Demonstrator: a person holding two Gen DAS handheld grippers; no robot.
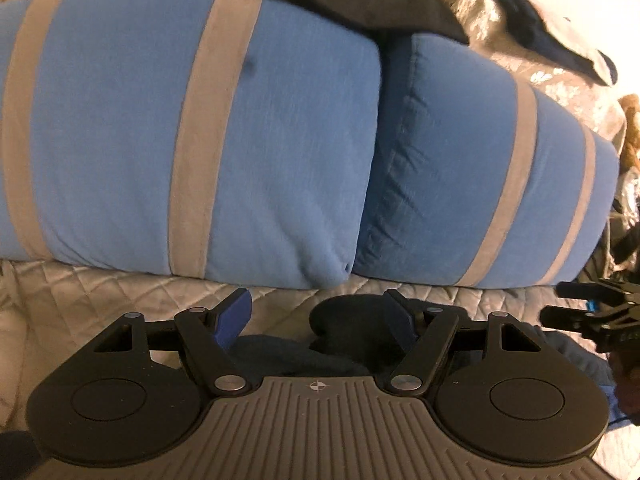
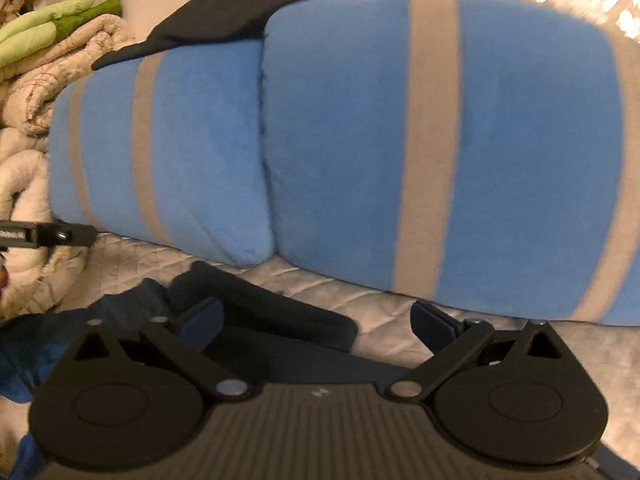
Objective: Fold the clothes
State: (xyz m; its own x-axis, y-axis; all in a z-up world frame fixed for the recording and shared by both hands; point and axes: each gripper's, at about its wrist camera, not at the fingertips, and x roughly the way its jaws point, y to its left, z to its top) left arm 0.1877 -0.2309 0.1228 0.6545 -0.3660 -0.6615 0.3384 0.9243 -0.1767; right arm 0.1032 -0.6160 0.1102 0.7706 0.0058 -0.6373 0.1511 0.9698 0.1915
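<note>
Left wrist view: the dark garment (image 1: 344,336) lies partly hidden behind the left gripper (image 1: 320,316) body, its full outline unreadable. The right gripper (image 1: 592,316) is cut off by the right edge. Right wrist view: motion blur softens the blue striped pillows (image 2: 500,152); the left gripper (image 2: 44,235) is cropped at the left edge; the folded green cloth (image 2: 52,28) runs past the frame.

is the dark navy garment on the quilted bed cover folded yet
Not folded: the dark navy garment lies bunched and rumpled on the quilted cover, beneath both open grippers.
</note>
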